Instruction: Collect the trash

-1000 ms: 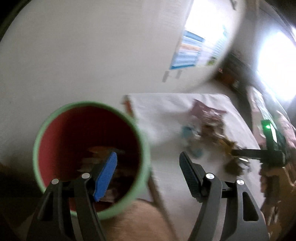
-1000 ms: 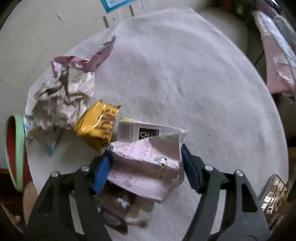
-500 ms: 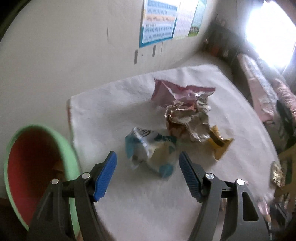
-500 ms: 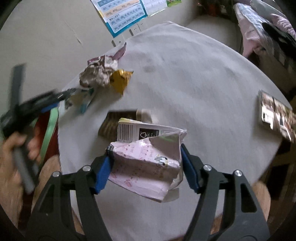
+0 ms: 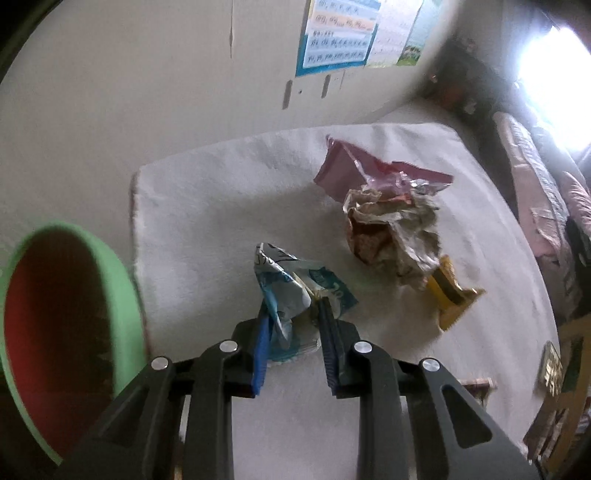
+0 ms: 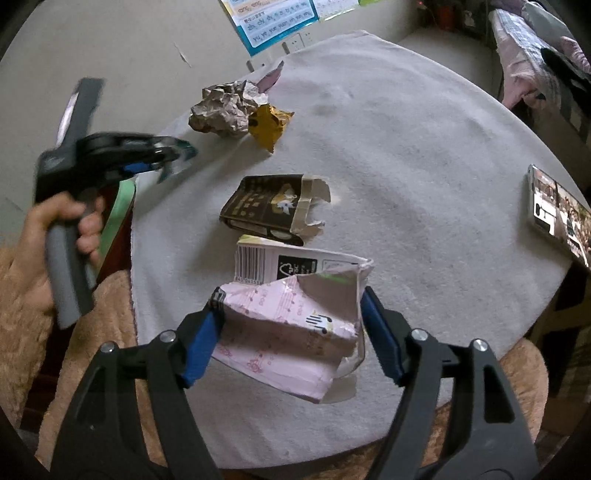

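My left gripper (image 5: 293, 314) is shut on a crumpled blue and white wrapper (image 5: 291, 291) on the white-clothed round table (image 5: 207, 206). It also shows in the right wrist view (image 6: 173, 155). My right gripper (image 6: 290, 317) is shut on a torn pink and white carton (image 6: 291, 325) held above the table's near edge. A green bin with a red inside (image 5: 62, 325) stands to the left of the table. A crumpled paper ball (image 5: 395, 236), a pink wrapper (image 5: 354, 170), a gold wrapper (image 5: 448, 295) and a dark brown box (image 6: 269, 208) lie on the table.
A phone (image 6: 557, 214) lies at the table's right edge. Posters (image 5: 343, 33) hang on the wall behind the table. A bed with pink bedding (image 6: 532, 48) stands at the far right. The person's fuzzy sleeve (image 6: 22, 314) is at the lower left.
My left gripper swung from over the bin to the table and closed on the blue wrapper. My right gripper lifted the pink carton up and back from the trash pile.
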### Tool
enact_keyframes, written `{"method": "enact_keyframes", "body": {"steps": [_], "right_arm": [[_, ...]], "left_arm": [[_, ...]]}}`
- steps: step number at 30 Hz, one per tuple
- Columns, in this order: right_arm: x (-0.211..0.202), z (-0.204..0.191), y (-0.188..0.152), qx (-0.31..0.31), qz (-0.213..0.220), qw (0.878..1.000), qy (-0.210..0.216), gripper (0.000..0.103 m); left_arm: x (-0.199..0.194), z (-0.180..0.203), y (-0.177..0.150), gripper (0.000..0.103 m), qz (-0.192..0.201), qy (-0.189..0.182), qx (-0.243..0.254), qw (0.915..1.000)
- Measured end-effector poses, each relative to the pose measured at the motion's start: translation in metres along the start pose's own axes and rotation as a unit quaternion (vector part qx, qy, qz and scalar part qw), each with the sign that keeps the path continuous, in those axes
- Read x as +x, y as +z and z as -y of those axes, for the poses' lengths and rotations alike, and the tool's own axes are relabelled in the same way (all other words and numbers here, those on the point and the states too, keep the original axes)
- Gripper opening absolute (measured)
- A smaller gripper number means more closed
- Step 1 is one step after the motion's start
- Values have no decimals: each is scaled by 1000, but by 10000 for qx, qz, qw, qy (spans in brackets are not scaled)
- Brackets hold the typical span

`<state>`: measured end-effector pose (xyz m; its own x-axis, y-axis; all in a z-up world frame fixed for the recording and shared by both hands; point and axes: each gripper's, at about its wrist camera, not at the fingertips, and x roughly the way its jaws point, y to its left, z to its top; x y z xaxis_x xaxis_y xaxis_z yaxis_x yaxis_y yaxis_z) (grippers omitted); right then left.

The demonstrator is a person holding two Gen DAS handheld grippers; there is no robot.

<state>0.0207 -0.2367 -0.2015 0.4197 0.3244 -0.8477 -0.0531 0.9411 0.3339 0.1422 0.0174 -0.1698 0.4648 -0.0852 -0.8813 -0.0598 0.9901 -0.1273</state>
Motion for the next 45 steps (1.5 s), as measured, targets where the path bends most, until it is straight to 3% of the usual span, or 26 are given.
{"method": "enact_keyframes", "body": {"steps": [14,25,28,32,41,45], "right_arm": [[9,6,-2,192,-202,9996,-86,81],[18,-3,-1,111,-311,9990,-314,80],[18,-1,-1,116,-324,9990,-289,63],[15,-2,-2,80,-259,9993,-248,47],[-1,-12,-1,-94,19,9998,-164,27],[-10,-20,1,-154,119,9998,-76,24]], "left_arm": [[-88,-8,-56,22,558,-457,79,9974],[-95,-5,-67,22,632,-432,276,9967],[-93,-5,-69,22,598,-449,287,9968],[-91,-7,-70,22,552,-463,259,9971],[-94,-12,-70,22,605,-475,171,9969],[-96,-17,-71,22,630,-479,112,9968]]}}
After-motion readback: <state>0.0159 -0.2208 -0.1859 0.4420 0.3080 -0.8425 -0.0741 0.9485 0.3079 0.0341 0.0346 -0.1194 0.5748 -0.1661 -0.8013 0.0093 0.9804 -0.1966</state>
